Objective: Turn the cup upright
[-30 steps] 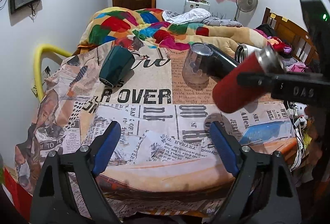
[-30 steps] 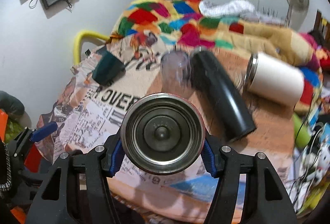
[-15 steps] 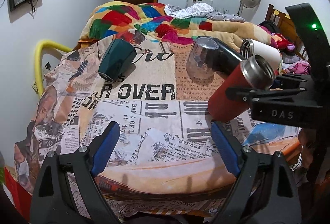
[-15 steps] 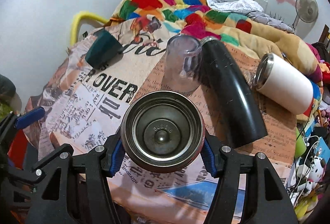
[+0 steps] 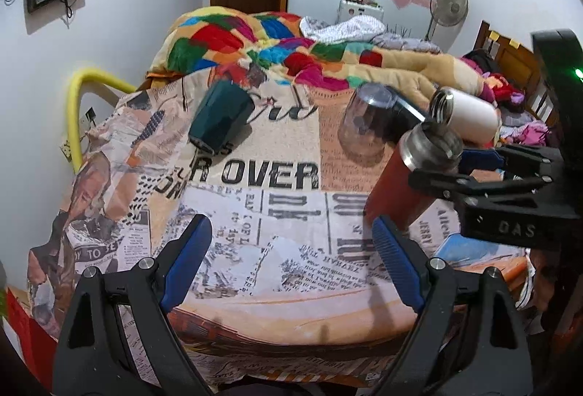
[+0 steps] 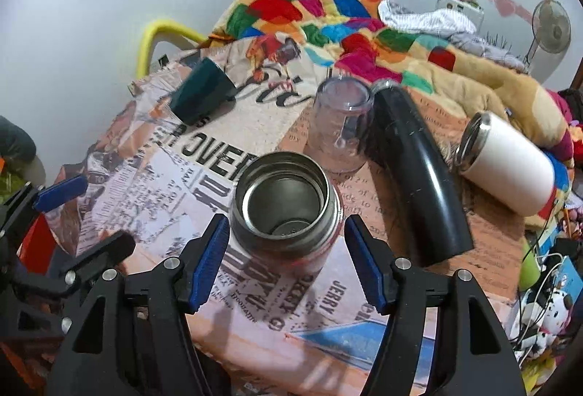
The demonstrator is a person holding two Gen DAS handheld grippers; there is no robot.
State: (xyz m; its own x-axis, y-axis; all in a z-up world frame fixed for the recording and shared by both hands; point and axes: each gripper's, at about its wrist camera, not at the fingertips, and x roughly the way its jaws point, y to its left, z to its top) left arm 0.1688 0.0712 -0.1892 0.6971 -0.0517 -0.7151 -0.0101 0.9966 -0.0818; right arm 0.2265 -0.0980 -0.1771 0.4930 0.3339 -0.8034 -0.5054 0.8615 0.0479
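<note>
A red steel-rimmed cup [image 6: 286, 204] stands upright on the newspaper-print cloth [image 6: 175, 177], mouth up. My right gripper [image 6: 286, 263] is open around it, its blue pads apart from the cup's sides. In the left wrist view the red cup [image 5: 411, 181] stands at the right with the right gripper's black fingers beside its rim. My left gripper [image 5: 291, 261] is open and empty, low over the near edge of the cloth.
A dark green cup [image 6: 200, 97] lies on its side at the far left. A clear cup [image 6: 340, 126] stands upside down. A black flask [image 6: 415, 170] and a white tumbler [image 6: 510, 163] lie on their sides. A colourful quilt [image 6: 328, 20] is heaped behind.
The right gripper tilted the red cup from lying towards the camera to standing upright on the cloth, then opened and let go of it. The left gripper stayed still.
</note>
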